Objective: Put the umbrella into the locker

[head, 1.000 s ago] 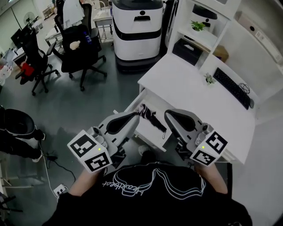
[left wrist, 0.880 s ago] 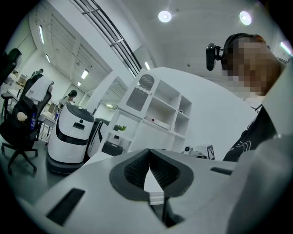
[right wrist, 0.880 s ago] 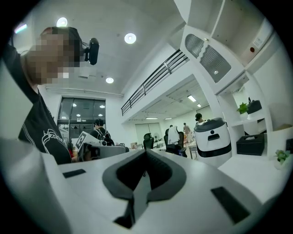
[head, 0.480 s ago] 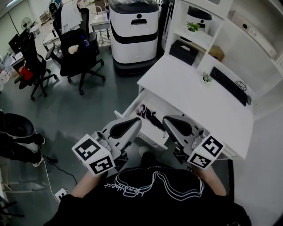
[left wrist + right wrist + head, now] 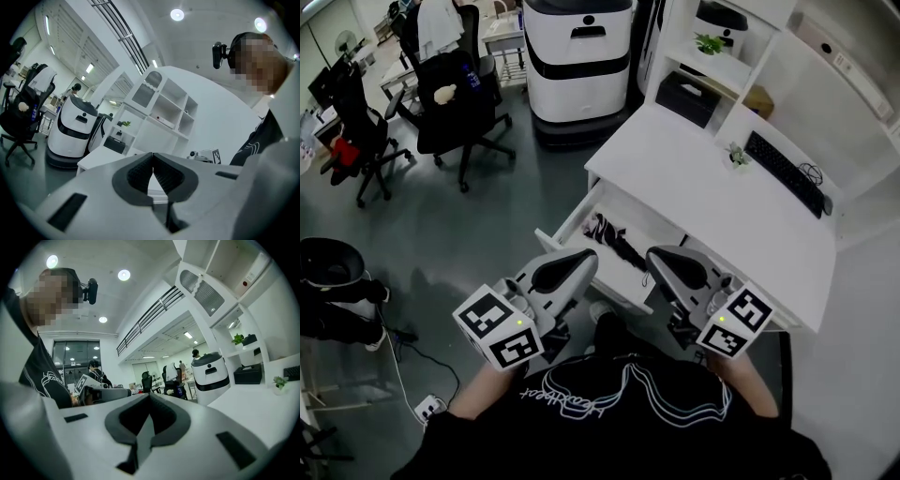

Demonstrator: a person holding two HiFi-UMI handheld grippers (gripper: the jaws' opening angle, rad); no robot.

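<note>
With the umbrella (image 5: 613,241) lying inside the open drawer (image 5: 569,212) under the tabletop (image 5: 703,192), and the left claw (image 5: 591,261) and right claw (image 5: 652,259) both pressed together, empty, near its front edge, the closing push probably goes best squarely, both sides together, so nothing jams.

You face a white desk (image 5: 694,178) at right, shelves (image 5: 727,70) beyond. Black chairs (image 5: 459,94) stand far left on grey floor (image 5: 487,216).

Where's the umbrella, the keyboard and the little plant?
umbrella (image 5: 614,241), head view, folded black middle.
keyboard (image 5: 783,172), head view, middle keys.
little plant (image 5: 737,156), head view, green leaves.
</note>
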